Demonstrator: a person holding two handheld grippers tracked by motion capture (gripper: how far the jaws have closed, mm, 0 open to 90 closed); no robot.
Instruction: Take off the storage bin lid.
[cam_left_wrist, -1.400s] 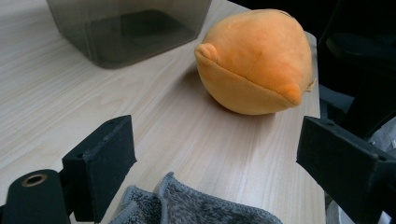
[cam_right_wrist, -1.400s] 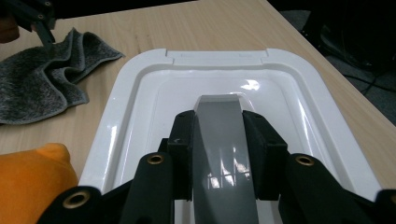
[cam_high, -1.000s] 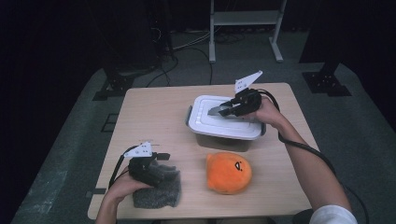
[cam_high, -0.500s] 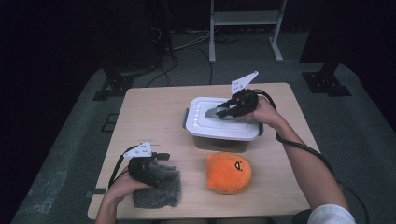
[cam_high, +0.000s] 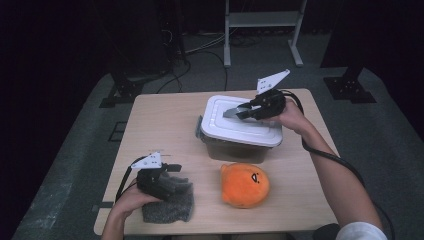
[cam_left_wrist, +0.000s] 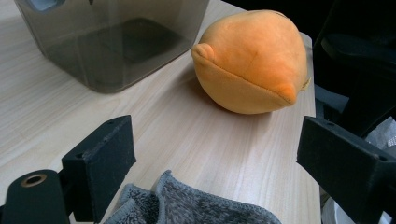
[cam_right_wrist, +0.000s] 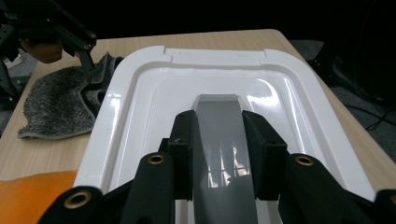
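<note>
Lid handle (cam_right_wrist: 219, 140) sits pinched between our right gripper's (cam_high: 240, 111) jaws, atop the white lid (cam_high: 240, 127) on the grey box (cam_high: 235, 150) mid-table. We should lift straight up, keeping it level. Our left gripper (cam_left_wrist: 219, 158) rests spread over the grey cloth (cam_high: 170, 207). No writing is readable.

Both grippers (cam_high: 162, 177) (cam_high: 239, 112) are black, each topped by a grey three-cornered plate and trailing a black cable. Brass-ringed pivots sit behind blocky jaws. A white sleeve (cam_high: 361, 231) shows beside the table (cam_high: 155, 125) edge.
</note>
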